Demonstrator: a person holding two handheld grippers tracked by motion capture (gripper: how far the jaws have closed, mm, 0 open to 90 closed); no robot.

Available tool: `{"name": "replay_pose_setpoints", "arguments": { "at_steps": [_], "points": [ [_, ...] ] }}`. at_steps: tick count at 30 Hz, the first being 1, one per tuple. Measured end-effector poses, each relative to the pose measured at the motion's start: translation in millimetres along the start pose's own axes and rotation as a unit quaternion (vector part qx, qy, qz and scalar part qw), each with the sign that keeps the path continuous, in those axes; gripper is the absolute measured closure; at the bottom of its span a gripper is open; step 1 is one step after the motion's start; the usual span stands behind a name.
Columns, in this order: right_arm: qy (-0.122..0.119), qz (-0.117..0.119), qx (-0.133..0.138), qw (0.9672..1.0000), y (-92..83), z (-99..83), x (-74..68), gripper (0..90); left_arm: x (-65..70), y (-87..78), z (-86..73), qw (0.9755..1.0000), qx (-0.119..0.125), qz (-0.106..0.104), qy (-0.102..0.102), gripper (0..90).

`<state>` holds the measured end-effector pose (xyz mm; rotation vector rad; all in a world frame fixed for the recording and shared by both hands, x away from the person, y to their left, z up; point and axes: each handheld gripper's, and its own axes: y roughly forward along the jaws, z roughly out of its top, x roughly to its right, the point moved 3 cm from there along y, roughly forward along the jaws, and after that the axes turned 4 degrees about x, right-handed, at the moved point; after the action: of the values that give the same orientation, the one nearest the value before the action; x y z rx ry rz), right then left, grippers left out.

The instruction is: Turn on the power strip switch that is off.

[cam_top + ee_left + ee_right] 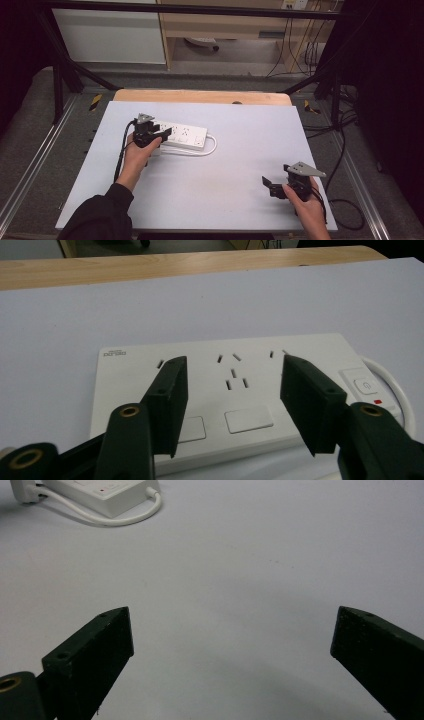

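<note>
My left gripper (pixel 161 133) is over the near edge of a white power strip (pixel 186 135) that lies flat on the pale grey surface (pixel 240 165), toward its far left part. In the left gripper view the jaws of this gripper (pixel 232 390) stand apart, one on each side of a socket group, with the strip's face (pixel 225 365) between and beyond them; they hold nothing, and I cannot tell whether the jaw tips touch the strip. The strip's power button (pixel 366 384) sits at the end to the right in that view, with a small red mark just beside it. A white cable (pixel 210 149) leaves that end of the strip and loops back along its near side. My left hand (pixel 137 157) grips the gripper body from behind, dark sleeve (pixel 102 215) at the forearm. My right gripper (pixel 270 186) is well apart from the strip, low over the bare near right part of the surface, held by my right hand (pixel 305 200). In the right gripper view its jaws (pixel 232 640) are spread wide and empty, bare surface (pixel 250 570) between them, with the strip's end (pixel 100 495) and cable loop (pixel 125 517) far off at the upper left. A wooden edge (pixel 200 96) borders the far side of the surface.
</note>
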<state>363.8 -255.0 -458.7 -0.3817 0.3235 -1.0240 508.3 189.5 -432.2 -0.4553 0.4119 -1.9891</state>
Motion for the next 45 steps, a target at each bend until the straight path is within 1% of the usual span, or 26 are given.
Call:
{"name": "replay_pose_setpoints", "arguments": {
  "at_steps": [3,4,6,11,12,14,15,16,18,21,22,24,33,36,40,45],
  "points": [
    [0.001,0.0,0.0,1.0,-0.2,0.1,-0.2,4.0,0.3,0.4,-0.5,1.0,-0.001,0.0,0.001,51.5],
    [0.001,0.0,0.0,1.0,-0.2,0.1,-0.2,4.0,0.4,0.6,-0.6,1.0,-0.001,0.0,-0.001,51.5],
    [0.001,0.001,0.0,1.0,-0.2,0.1,-0.3,3.9,0.4,0.6,-0.6,1.0,-0.001,0.001,-0.003,55.9],
    [0.002,0.001,-0.002,1.0,0.0,-0.1,-0.4,3.9,2.3,1.4,-0.6,1.0,0.001,-0.002,-0.005,62.5],
    [0.002,0.001,-0.002,1.0,0.0,-0.1,-0.4,3.9,2.3,1.7,-0.8,1.0,0.0,-0.004,-0.008,62.5],
    [0.002,0.001,-0.002,1.0,-0.1,-0.1,-0.6,4.0,2.2,2.8,-1.2,0.9999,-0.001,-0.006,-0.011,66.5],
    [0.0,0.002,-0.001,1.0,-0.2,0.0,-0.5,4.0,2.1,3.6,-1.7,0.9999,-0.002,-0.006,-0.013,70.0],
    [0.0,0.002,-0.001,1.0,-0.2,0.0,-0.5,4.0,2.0,4.0,-2.1,0.9999,-0.003,-0.007,-0.013,70.0],
    [0.001,0.002,-0.001,1.0,-0.3,0.1,-0.3,4.0,2.5,5.1,-3.4,0.9998,-0.008,-0.01,-0.014,74.6],
    [0.001,0.002,0.0,1.0,-0.3,0.2,-0.3,3.9,4.7,6.8,-4.8,0.9996,-0.013,-0.017,-0.017,78.7],
    [0.001,0.002,0.0,1.0,-0.3,0.2,-0.3,3.9,5.5,7.4,-5.1,0.9995,-0.013,-0.02,-0.018,78.7],
    [0.0,0.002,0.0,1.0,-0.4,0.3,-0.4,4.0,7.1,8.5,-5.6,0.9994,-0.014,-0.024,-0.019,82.6],
    [0.001,0.002,-0.001,1.0,-0.6,0.1,-0.1,4.0,9.7,12.4,-9.2,0.9988,-0.026,-0.036,-0.021,87.9],
    [0.001,0.003,-0.002,1.0,-0.4,0.0,-0.1,3.9,10.9,14.0,-10.5,0.9984,-0.031,-0.041,-0.025,89.0],
    [0.002,0.002,-0.002,1.0,-0.6,-0.1,-0.1,3.9,12.1,17.0,-12.1,0.9982,-0.034,-0.041,-0.027,89.2],
    [0.002,0.001,-0.003,1.0,-0.6,-0.4,0.5,3.9,10.7,18.9,-12.9,0.9978,-0.034,-0.042,-0.038,89.8]
  ]
}}
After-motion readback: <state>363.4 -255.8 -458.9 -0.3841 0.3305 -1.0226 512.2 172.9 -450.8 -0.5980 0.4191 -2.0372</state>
